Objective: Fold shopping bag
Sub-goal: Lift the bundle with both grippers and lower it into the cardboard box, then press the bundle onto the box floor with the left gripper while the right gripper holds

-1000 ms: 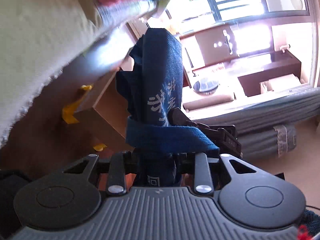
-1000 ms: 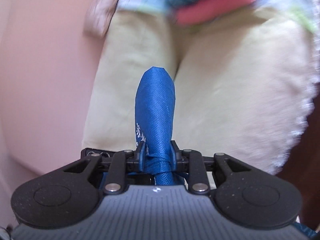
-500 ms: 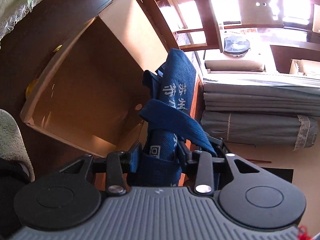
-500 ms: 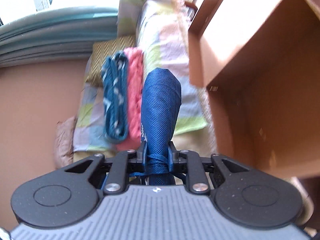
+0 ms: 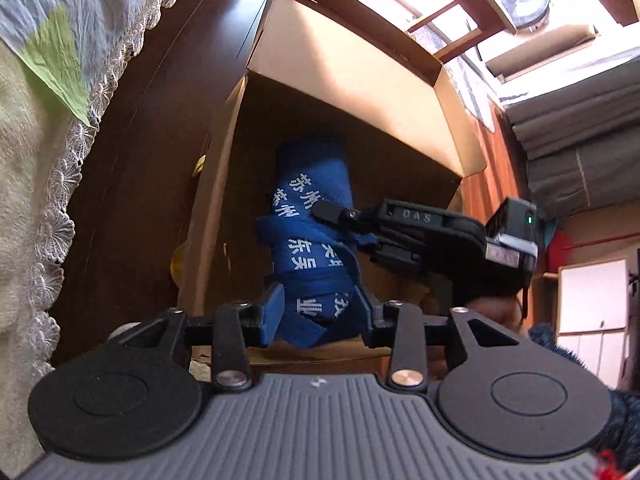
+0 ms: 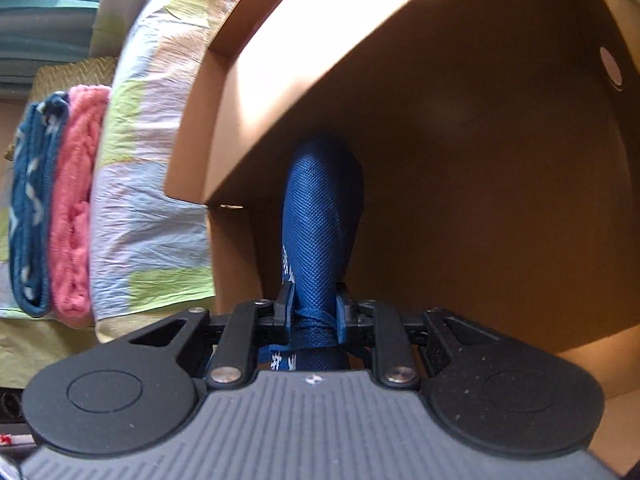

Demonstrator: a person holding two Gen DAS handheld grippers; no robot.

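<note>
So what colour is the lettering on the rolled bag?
White, on the blue rolled bag; clearest in the left wrist view.

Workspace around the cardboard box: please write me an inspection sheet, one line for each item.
Surface: dark wooden floor beside the box; bedding with a lace edge at one side.
Job's things: blue shopping bag, rolled and bound with its own strap, its far end inside the open cardboard box.
Clutter: folded pink towel and folded blue cloth on the patchwork bed cover.
Grippers: left gripper stands apart from the roll on one side; right gripper is clamped on the roll.
Cables: nothing seen.
Surroundings: grey curtains, bright window, wooden furniture.
</note>
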